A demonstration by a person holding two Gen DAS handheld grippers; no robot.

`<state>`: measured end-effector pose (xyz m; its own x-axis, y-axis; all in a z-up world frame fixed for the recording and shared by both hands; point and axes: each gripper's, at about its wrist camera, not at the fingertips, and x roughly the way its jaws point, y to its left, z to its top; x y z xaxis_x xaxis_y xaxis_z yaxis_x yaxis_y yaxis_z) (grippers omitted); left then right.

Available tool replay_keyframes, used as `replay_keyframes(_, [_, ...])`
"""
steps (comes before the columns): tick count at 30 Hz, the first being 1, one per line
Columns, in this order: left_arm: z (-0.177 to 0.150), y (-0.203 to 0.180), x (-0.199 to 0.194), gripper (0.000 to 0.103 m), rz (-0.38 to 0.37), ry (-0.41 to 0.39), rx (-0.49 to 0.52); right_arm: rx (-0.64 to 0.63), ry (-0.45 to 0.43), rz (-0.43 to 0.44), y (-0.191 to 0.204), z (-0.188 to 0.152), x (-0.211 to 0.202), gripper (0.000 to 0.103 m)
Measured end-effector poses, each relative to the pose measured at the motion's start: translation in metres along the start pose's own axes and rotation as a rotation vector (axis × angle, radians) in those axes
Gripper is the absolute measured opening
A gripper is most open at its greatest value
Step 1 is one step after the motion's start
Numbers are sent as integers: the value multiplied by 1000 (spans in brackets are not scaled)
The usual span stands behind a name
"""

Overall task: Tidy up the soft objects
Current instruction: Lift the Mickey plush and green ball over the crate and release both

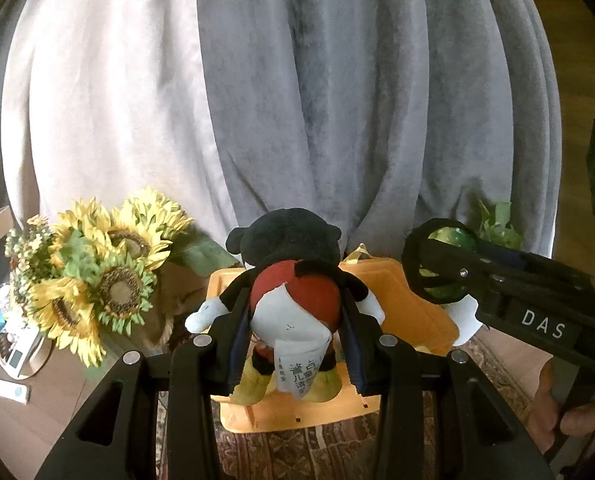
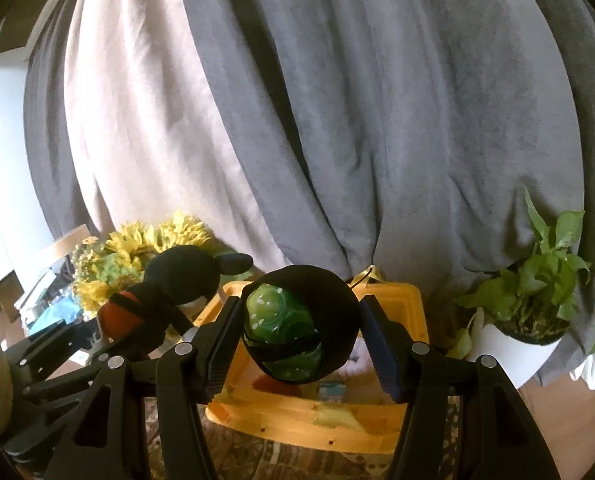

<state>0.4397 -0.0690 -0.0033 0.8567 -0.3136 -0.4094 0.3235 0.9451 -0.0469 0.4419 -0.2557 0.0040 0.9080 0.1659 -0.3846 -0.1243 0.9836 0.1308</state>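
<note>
Here plush mouse (image 1: 295, 300) stands upright, head uppermost.

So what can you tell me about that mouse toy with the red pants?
The plush mouse looks soft and fuzzy: black head and round ears, red shorts, white gloves, yellow shoes. A white printed tag hangs from its bottom. It faces away, held upright above the yellow bin, squeezed at the waist by the left gripper.
</note>
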Motion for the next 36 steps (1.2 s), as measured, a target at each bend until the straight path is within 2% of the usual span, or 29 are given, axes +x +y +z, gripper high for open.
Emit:
replay_keyframes(10, [11,7,54,40,-19,55,26,1,61,-27,-12,7,48,61])
replay_keyframes(20, [5,18,112,40,-33,132,45,27,176,-61,-28,-2,104,61])
replay_keyframes(27, [-9,21,150,40,-49,243,46,42,288,-71,-39,-15,138,61])
replay_keyframes(33, [-22,20,167,40,-55,344,74,49,386,-58,-42,-29,154,61])
replay_keyframes(36, [-30,18,172,40,-67,389,81,40,408,-61,-41,-35,155,61])
